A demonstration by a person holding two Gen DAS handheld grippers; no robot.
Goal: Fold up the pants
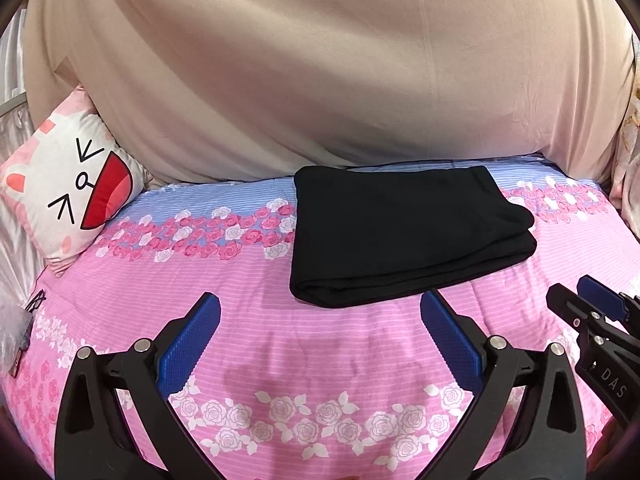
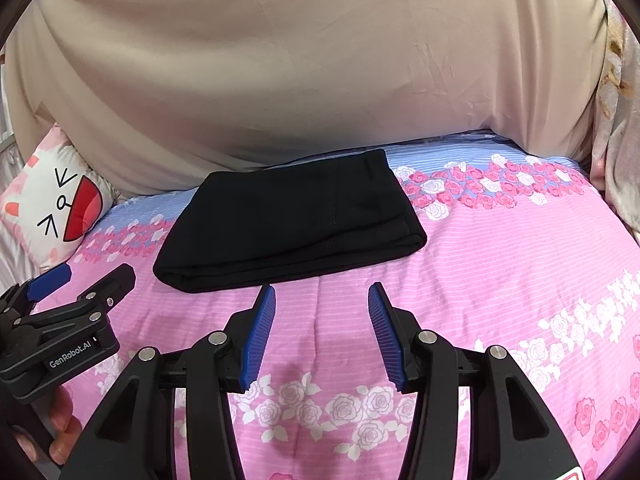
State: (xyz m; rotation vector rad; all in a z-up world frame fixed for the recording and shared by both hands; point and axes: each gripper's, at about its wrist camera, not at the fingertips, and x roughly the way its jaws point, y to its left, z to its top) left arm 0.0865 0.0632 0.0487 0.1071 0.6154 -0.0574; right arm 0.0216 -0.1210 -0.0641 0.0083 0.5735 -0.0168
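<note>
The black pants (image 1: 404, 236) lie folded into a compact rectangle on the pink floral bedspread (image 1: 280, 360), near the back of the bed; they also show in the right wrist view (image 2: 288, 224). My left gripper (image 1: 320, 308) is open and empty, just in front of the pants' near edge, not touching them. My right gripper (image 2: 322, 300) is open and empty, also just in front of the near edge. The right gripper shows at the right edge of the left wrist view (image 1: 580, 300), and the left gripper at the left edge of the right wrist view (image 2: 92, 276).
A beige cloth (image 1: 320, 72) hangs behind the bed. A cartoon cat pillow (image 1: 68, 192) leans at the back left. A plastic bag and cable (image 1: 24, 320) lie at the bed's left edge. A floral curtain (image 2: 616, 120) hangs at the right.
</note>
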